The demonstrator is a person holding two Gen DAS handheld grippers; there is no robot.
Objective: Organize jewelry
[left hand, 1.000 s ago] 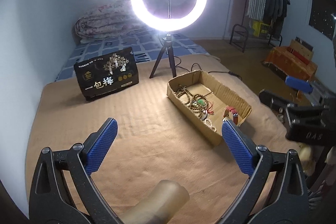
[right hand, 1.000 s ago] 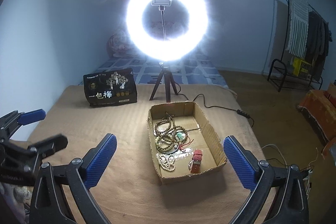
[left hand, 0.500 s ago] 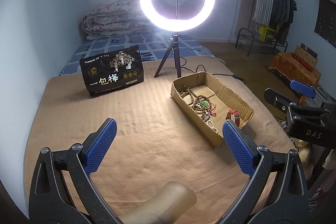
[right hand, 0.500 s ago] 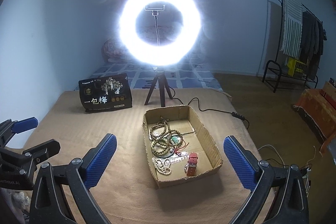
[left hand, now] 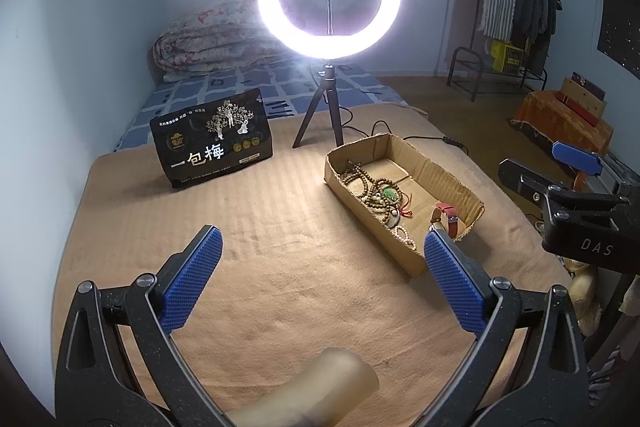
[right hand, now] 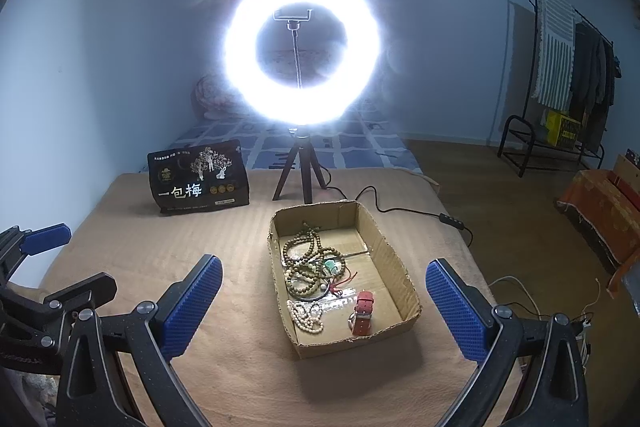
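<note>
Both grippers spread wide and empty above the tan blanket; jewelry lies in the cardboard box.

We see the left gripper [left hand: 320, 283] released, its blue pads [left hand: 191, 277] well apart over bare blanket [left hand: 280, 227], with the cardboard box [left hand: 372, 215] just beyond its right finger. The right gripper [right hand: 324, 307] is likewise released, its fingers flanking the box [right hand: 400, 267] in view. Inside lie wooden bead strands [right hand: 306, 265], a white bead bracelet [right hand: 306, 317] and a red-strapped watch [right hand: 363, 313]. Behind stand a ring light [right hand: 302, 61] on a tripod and a black pouch [right hand: 198, 179].
</note>
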